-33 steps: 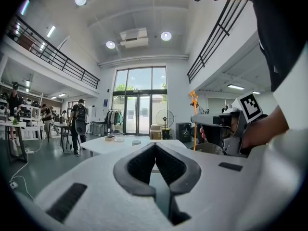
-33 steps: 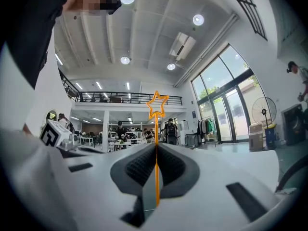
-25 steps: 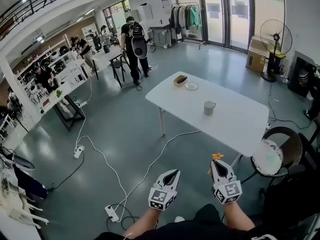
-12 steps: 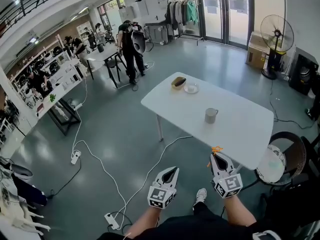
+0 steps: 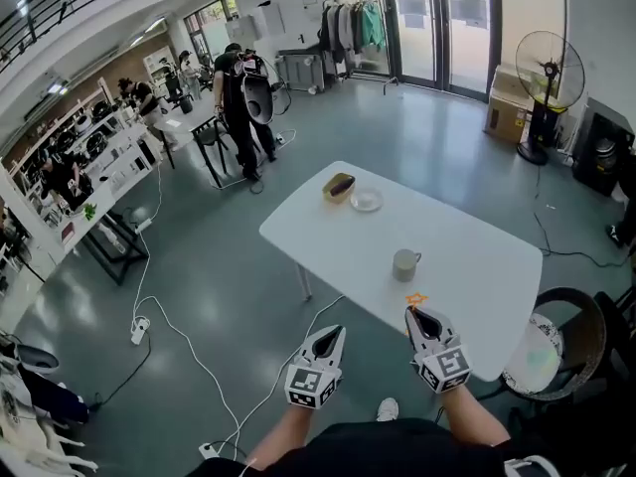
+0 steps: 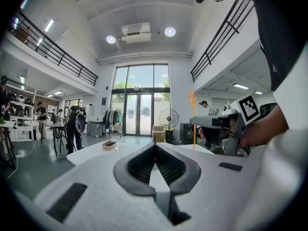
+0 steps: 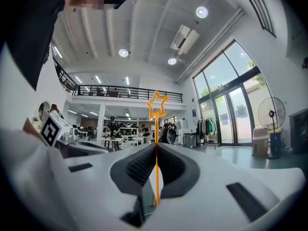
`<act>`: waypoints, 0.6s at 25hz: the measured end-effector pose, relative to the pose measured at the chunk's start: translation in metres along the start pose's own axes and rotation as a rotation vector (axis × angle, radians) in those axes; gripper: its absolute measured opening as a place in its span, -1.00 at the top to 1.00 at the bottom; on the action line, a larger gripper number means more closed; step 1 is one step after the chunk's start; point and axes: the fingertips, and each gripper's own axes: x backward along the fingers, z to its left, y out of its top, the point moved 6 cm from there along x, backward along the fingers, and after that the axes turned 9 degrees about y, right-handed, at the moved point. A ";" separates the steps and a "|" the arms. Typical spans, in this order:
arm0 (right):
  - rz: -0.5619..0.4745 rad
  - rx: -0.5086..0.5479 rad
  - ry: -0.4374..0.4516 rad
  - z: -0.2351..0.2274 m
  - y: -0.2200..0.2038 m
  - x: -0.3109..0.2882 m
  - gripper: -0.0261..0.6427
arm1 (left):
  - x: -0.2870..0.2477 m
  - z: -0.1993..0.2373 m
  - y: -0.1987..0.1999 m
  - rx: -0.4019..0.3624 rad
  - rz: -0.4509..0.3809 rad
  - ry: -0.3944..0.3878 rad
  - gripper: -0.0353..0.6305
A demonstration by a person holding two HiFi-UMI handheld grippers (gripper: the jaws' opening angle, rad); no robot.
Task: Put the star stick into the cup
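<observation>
White table (image 5: 477, 256) closer than second ago; cup (image 5: 404, 264) now just beyond right gripper (image 5: 415, 314), jaws clamped on upright star stick (image 5: 415, 299). Left gripper (image 5: 335, 333) farther from cup, jaws together, empty. Approach closing; insertion pending.

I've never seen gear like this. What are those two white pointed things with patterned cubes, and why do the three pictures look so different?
No robot here: a person holds a tool in each hand. One picture comes from a camera on the person's head, looking down; the other two from cameras riding on each tool. The right hand-held gripper pinches an orange star stick. The left hand-held gripper is shut on nothing. Ahead, a white table carries a cup, a small bowl and a saucer.
</observation>
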 end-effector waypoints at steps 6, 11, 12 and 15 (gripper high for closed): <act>0.002 0.000 -0.002 -0.054 0.004 -0.025 0.88 | -0.060 0.012 0.010 0.008 -0.012 0.015 0.87; 0.007 -0.014 -0.027 -0.092 -0.001 -0.042 0.88 | -0.102 0.014 0.012 0.005 -0.007 -0.004 0.87; 0.009 -0.017 -0.031 -0.098 -0.004 -0.047 0.88 | -0.110 0.015 0.010 0.004 -0.003 -0.008 0.87; 0.021 -0.027 -0.039 -0.116 -0.013 -0.063 0.88 | -0.135 0.023 0.006 0.006 0.004 -0.020 0.87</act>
